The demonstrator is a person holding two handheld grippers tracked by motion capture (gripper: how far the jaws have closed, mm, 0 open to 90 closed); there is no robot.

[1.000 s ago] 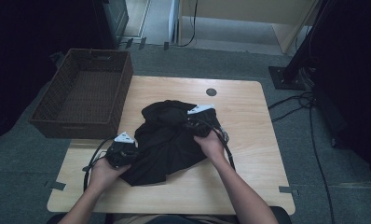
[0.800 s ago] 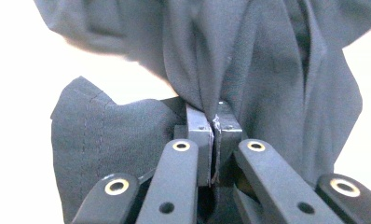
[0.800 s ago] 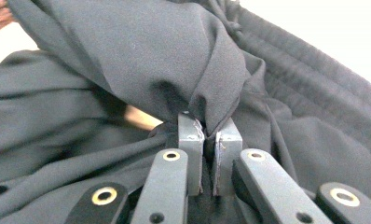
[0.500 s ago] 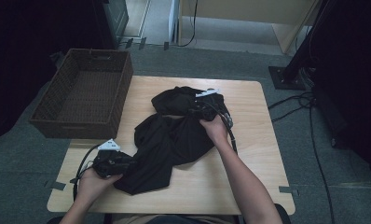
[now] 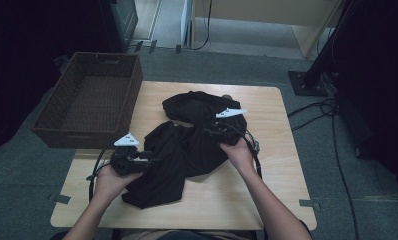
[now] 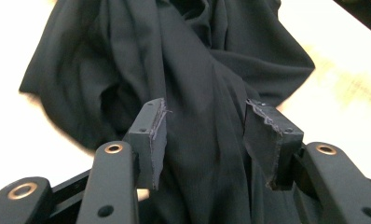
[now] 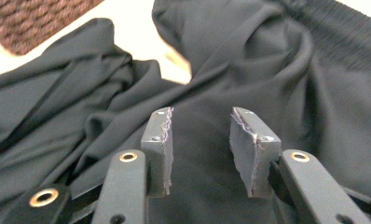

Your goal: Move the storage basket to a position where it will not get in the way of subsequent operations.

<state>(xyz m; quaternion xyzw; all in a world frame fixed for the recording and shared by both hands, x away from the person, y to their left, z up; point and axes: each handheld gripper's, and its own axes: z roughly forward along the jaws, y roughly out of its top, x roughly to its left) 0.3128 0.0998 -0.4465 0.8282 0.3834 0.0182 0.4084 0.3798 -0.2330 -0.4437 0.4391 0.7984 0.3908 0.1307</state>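
Note:
A black garment point(image 5: 187, 145) lies crumpled and drawn out on a slant across the wooden table point(image 5: 272, 185). My left gripper point(image 5: 148, 161) is at its near-left edge, and in the left gripper view the left gripper point(image 6: 204, 128) stands open with a fold of the cloth point(image 6: 211, 56) running under and between the jaws. My right gripper point(image 5: 210, 131) rests over the middle of the garment. In the right gripper view the right gripper point(image 7: 200, 137) is open above smooth black fabric point(image 7: 267, 60), not pinching it.
A brown wicker basket point(image 5: 87, 100) stands off the table's left side, its weave also visible point(image 7: 34, 18). Cables point(image 5: 327, 115) and a stand foot lie on the floor at the right. Bare tabletop shows along the near and right edges.
The garment went from a tight bunch to a longer diagonal spread. The left gripper swung out to the near left and came partly back; the right one pushed away, then returned nearer.

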